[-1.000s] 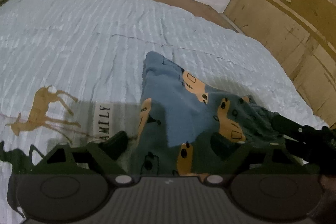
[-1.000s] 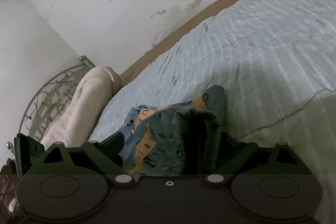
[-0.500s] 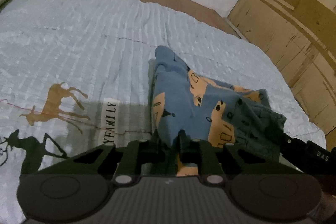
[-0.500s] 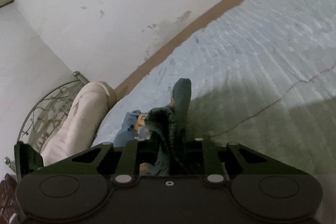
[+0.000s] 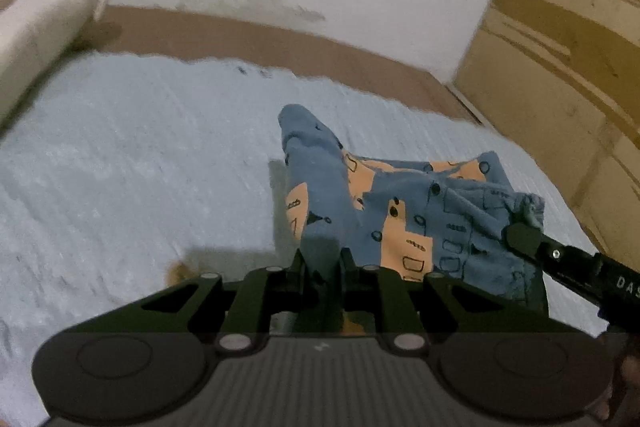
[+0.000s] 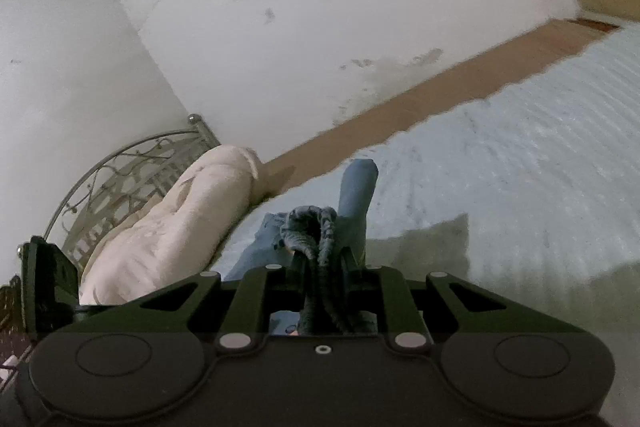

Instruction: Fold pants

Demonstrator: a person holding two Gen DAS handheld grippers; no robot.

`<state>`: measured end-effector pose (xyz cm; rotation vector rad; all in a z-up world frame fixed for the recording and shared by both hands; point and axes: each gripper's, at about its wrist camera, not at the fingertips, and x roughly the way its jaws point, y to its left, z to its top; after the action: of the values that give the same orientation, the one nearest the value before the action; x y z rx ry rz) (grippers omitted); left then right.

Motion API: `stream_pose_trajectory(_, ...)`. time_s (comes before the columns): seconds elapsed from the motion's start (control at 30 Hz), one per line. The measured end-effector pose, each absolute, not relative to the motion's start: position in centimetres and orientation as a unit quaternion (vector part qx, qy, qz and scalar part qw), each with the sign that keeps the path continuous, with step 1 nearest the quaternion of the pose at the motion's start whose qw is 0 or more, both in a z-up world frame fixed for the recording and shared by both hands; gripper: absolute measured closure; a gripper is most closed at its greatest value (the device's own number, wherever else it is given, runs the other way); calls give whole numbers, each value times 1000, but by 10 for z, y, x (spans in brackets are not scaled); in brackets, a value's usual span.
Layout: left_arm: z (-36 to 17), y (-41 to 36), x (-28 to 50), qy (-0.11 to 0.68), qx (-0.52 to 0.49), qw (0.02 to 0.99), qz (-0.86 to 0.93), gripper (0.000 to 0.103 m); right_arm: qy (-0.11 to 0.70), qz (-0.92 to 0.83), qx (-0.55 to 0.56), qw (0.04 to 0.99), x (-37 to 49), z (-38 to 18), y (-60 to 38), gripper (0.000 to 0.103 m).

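The blue pants (image 5: 400, 203) with orange vehicle prints hang stretched between both grippers, above the light blue bed cover (image 5: 140, 167). My left gripper (image 5: 322, 263) is shut on a blue edge of the cloth, which rises to a peak beyond its fingers. At the right of the left wrist view my right gripper (image 5: 524, 237) pinches the far corner. In the right wrist view the right gripper (image 6: 324, 259) has its jaws closing on the dark ribbed waistband (image 6: 308, 227), pads pressing it. A blue part of the pants (image 6: 356, 195) stands up behind.
A rolled cream blanket (image 5: 36, 15) lies at the head of the bed, against a metal headboard (image 6: 120, 179). A brown bed frame edge (image 5: 280, 43) runs along the white wall. A wooden wardrobe (image 5: 560, 47) stands to the right of the bed.
Both grippers went from wide open over the pants to shut on the cloth. Both then rose, lifting the pants off the bed cover and stretching them between the two.
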<state>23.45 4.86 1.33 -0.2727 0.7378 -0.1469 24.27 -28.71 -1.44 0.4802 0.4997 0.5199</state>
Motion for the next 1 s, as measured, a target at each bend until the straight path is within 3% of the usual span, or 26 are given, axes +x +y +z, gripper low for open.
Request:
stream_pose_trajectory(0.3,12,56,285,301,-141,943,-24,87,215,244,209,922,313,2,-247,86)
stream_pose_trajectory(0.67,-32,45,308,356,-144,923,-23,87,256,210,203,922,350,-34,-249,86)
stream_pose_trajectory(1.0,-39,44,313,368,-138,919,-22,87,270,194,225,916,351,-55,-259,86)
